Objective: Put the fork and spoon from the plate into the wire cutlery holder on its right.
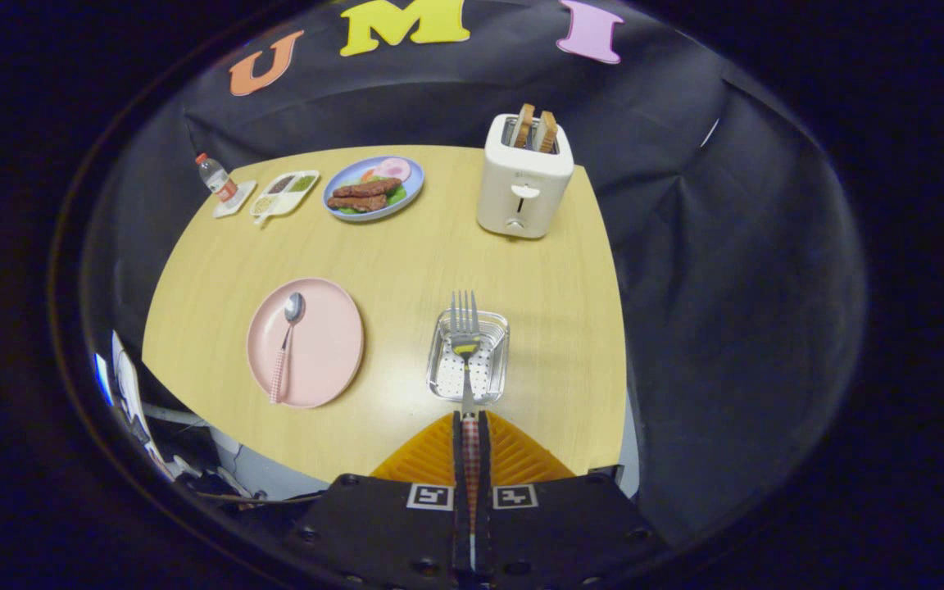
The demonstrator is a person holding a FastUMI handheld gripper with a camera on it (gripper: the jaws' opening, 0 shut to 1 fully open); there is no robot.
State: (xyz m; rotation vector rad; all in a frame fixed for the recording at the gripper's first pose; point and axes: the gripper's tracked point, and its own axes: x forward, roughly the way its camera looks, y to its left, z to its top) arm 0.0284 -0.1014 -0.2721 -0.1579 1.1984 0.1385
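Claw: gripper (470, 419) is pinching the fork (465, 344) by its checked handle, both fingers pressed on it.
Fork: up in the air, over the wire cutlery holder (469, 357), prongs pointing to the toaster (524, 176).
Holder: on the table (439, 246), right of the pink plate (306, 342), a bit apart from it.
Spoon: the spoon (286, 346) lies on the pink plate, bowl end toward the far food plate (374, 188).
Step now: prob. drop the fork in the holder.
How to do it well: keep the fork over the middle of the holder, tip it down, go low & slow, let go only when it's inside the rim.
Watch out: letting go too high may make it bounce out or tip the holder.
Left to do: spoon not yet moved.
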